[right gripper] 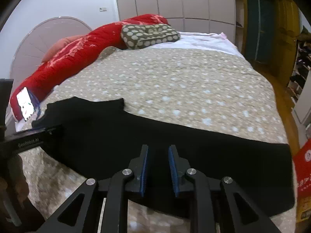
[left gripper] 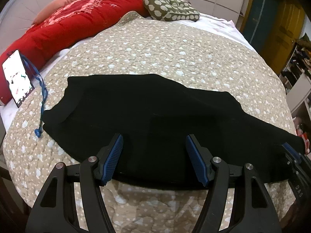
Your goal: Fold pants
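The left gripper (left gripper: 154, 160), black-framed with blue ribbed pads, hangs released, its jaws spread wide over the near edge of the black knit pants (left gripper: 147, 120), with nothing between them. The right gripper (right gripper: 158, 169) sits further along the same near edge with its jaws drawn in to a narrow gap; they look to straddle the dark cloth, but black on black hides whether any fabric is pinched, so I cannot tell if it has a hold.

The pants lie flat and lengthwise across the near part of the beige quilted bedspread with pale blue spots (left gripper: 165, 54). The wider, stepped end points toward the left side and the narrower end runs off to the right edge of the bed.

The step in hand seems to be taking the near edge for a fold. To do it well, both grippers should bite the same edge and catch every layer, not just the top one. They should lift together and level, so the cloth does not skew. Carry the edge over until it meets the far edge squarely, then let go.

Further left, a blue cord (left gripper: 42, 93) and a lit smartphone (left gripper: 17, 79) lie just beside the pants' end; keep the fold off them. Beyond are a long red quilted bolster (left gripper: 77, 25) and an olive spotted cushion (left gripper: 171, 6).
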{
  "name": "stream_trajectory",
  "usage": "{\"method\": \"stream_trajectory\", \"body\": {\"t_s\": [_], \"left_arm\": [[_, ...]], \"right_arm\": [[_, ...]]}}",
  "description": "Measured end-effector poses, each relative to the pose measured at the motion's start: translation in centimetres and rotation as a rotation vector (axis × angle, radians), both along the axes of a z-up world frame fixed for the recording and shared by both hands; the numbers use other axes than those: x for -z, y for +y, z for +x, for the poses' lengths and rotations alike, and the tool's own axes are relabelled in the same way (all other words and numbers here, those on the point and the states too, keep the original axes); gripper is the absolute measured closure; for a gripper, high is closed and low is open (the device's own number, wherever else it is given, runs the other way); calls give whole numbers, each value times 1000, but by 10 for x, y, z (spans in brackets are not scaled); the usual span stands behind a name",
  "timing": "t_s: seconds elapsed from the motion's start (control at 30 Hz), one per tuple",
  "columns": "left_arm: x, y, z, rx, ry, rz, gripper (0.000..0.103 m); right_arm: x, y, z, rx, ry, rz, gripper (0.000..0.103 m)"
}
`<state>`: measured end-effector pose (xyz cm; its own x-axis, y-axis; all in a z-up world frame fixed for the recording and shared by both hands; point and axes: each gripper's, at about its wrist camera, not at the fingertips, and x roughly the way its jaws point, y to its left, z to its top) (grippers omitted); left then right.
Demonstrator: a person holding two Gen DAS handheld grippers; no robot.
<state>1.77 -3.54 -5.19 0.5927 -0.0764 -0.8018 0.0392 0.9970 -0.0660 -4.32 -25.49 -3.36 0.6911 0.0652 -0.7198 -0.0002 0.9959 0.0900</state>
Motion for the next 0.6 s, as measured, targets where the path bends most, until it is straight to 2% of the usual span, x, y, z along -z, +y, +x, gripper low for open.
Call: {"method": "stream_trajectory", "body": {"t_s": [0.13,0.23,0.33,0.47,0.6], "left_arm": [[6,-7,1,13,12,10,36],[8,-11,-1,17,5,32,36],[4,-15,-2,33,10,19,36],[-3,-31,-5,73,-4,6,36],[1,-55,-5,135,5,29,36]], "right_arm": [[8,-21,-9,25,23,9,82],[19,-42,-20,65,25,-45,82],[17,-70,-34,128,19,-85,82],[10,-108,-54,224,24,-72,81],[9,-138,-76,303,21,-28,81]]}}
